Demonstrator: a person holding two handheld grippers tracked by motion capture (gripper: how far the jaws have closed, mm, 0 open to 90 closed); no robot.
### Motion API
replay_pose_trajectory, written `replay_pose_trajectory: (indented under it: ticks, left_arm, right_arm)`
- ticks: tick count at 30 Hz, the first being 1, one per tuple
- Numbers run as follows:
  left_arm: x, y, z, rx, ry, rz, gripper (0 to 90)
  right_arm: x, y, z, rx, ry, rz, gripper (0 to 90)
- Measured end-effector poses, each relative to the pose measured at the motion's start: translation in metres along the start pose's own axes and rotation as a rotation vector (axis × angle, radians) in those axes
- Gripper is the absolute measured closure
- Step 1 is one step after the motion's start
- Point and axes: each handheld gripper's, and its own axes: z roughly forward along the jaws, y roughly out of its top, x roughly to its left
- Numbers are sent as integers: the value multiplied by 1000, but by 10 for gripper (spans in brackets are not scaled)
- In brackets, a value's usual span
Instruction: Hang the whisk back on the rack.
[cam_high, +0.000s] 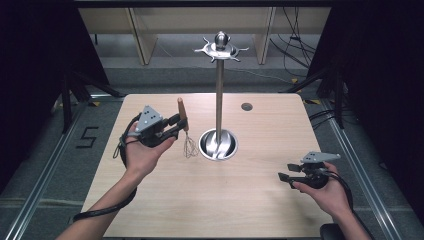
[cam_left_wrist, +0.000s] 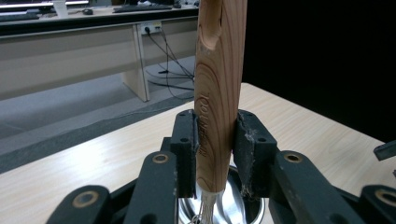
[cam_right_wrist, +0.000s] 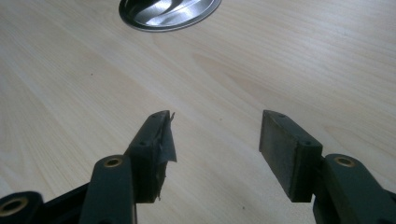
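A whisk (cam_high: 186, 131) with a wooden handle (cam_left_wrist: 218, 93) and a wire head (cam_high: 190, 146) hangs upright above the table, handle up. My left gripper (cam_high: 180, 122) is shut on the handle, both pads pressed against the wood. Just to its right stands a metal utensil stand (cam_high: 219, 85) with a round shiny base (cam_high: 218, 145) and a hook crown on top (cam_high: 220, 48). My right gripper (cam_high: 286, 171) is held low over the table's right front, open, with nothing between its fingers (cam_right_wrist: 152, 149); the stand's base (cam_right_wrist: 168, 14) lies ahead of it.
The light wooden table (cam_high: 250, 200) has a small round grey cap (cam_high: 246, 106) near its far edge. Black cables trail from both grippers. Dark curtains flank the table, and desks stand beyond it.
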Motion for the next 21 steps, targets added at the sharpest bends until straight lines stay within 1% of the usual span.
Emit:
replay_pose_trajectory:
  ticks: [1,2,3,4,5,6,9,10,11,12,13,14,16,17,19,21]
  left_arm:
    - [0,0,0,0,0,0,701]
    - [2,1,1,-10,-14,2,700]
    - [3,2,2,-17,-19,-3,701]
    - [5,2,2,-16,-19,2,701]
    - [5,2,2,-16,-19,2,700]
    - [8,3,2,-24,-26,7,701]
    - [10,4,2,-24,-33,7,701]
    - [13,6,2,-25,-41,11,701]
    - [15,7,2,-26,-43,13,700]
    - [17,8,2,-25,-45,17,700]
    - [17,8,2,-25,-45,17,701]
    - [21,10,2,-20,-51,26,701]
    - [23,12,2,-18,-52,26,700]
    - [27,14,2,-10,-64,33,700]
    - [31,17,2,-3,-85,45,701]
    - [34,18,4,4,-94,48,700]
  right_arm:
    - [0,0,0,0,0,0,444]
    - [0,0,0,0,-2,-2,444]
    - [0,0,0,2,-2,1,444]
    - [0,0,0,2,-2,2,444]
    - [-1,0,0,-3,-6,-12,444]
    - [-2,0,0,-5,-14,-28,444]
    - [-2,0,0,-6,-14,-27,444]
    - [-2,1,-1,4,-15,-25,444]
    - [0,0,0,0,0,3,444]
    - [0,0,0,0,-9,0,444]
    - [0,0,0,0,-9,0,444]
    - [0,0,0,2,-8,0,444]
    - [0,0,0,2,-9,1,444]
    - [0,0,0,-3,-2,5,444]
    - [0,0,0,-2,-1,5,444]
    - [0,0,0,0,-7,1,444]
